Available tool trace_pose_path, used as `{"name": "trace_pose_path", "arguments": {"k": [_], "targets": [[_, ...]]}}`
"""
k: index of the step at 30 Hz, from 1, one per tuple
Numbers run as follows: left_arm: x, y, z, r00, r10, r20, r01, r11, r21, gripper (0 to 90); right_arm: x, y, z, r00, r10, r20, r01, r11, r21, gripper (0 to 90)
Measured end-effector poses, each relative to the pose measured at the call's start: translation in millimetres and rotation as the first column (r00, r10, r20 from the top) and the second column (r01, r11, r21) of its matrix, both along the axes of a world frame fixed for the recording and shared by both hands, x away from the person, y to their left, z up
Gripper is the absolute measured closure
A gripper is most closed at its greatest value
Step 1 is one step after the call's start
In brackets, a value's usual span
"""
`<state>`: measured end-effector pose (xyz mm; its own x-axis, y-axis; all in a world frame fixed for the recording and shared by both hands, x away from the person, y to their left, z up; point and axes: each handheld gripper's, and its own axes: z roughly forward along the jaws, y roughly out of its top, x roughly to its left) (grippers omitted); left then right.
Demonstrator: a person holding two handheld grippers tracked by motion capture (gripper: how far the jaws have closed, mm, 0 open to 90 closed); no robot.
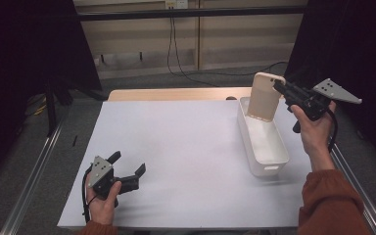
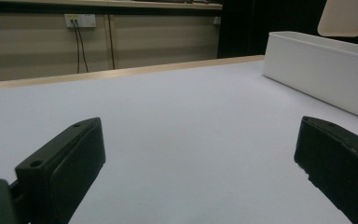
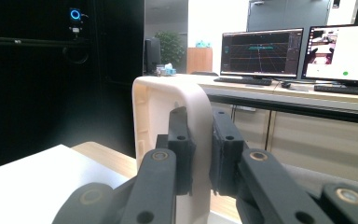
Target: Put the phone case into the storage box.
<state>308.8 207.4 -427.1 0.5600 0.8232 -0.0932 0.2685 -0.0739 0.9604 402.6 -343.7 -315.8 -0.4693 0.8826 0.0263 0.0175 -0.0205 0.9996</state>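
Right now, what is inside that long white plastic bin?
The long white plastic bin looks bare inside; the beige lid in the right claw hides its far end.

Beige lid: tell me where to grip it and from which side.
Grip the beige lid by its thin rim near the rounded top corner, coming in from its right edge. It stands upright over the white bin, so that edge is free; the right tool is shut on it there.
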Motion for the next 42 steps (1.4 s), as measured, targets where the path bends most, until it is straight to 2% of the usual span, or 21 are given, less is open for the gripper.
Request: {"name": "trace_pose_path", "arguments": {"k": [5,11,16,18,33,42], "targets": [[-0.5,0.1,0.4,1.0000,-0.002,0.002,0.002,1.0000,0.002,1.9,8.0,-1.1,-7.5,0.9998,-0.015,-0.010,0.015,0.9998,-0.016,81.1],[-0.4,0.0,0.6,1.0000,-0.006,0.003,0.006,1.0000,-0.001,2.0,16.7,-3.7,-17.8,0.9992,-0.025,-0.032,0.024,0.9996,-0.013,81.1],[0.1,0.0,0.3,0.9999,0.008,-0.007,-0.008,0.9999,-0.007,1.7,23.1,-3.0,-22.7,0.9987,-0.028,-0.042,0.028,0.9994,-0.021,81.1],[0.1,-0.2,0.1,0.9999,-0.004,-0.015,0.003,0.9999,-0.010,1.7,25.9,-2.9,-25.2,0.9984,-0.033,-0.046,0.032,0.9993,-0.018,81.1],[0.2,0.2,0.7,1.0000,-0.006,-0.008,0.006,1.0000,-0.003,1.8,50.4,-0.8,-50.2,0.9951,-0.046,-0.088,0.044,0.9988,-0.021,81.1],[0.8,0.9,0.2,0.9999,0.000,-0.012,0.000,1.0000,-0.006,1.7,58.7,-1.3,-58.2,0.9949,-0.051,-0.087,0.048,0.9982,-0.038,81.1]]}}
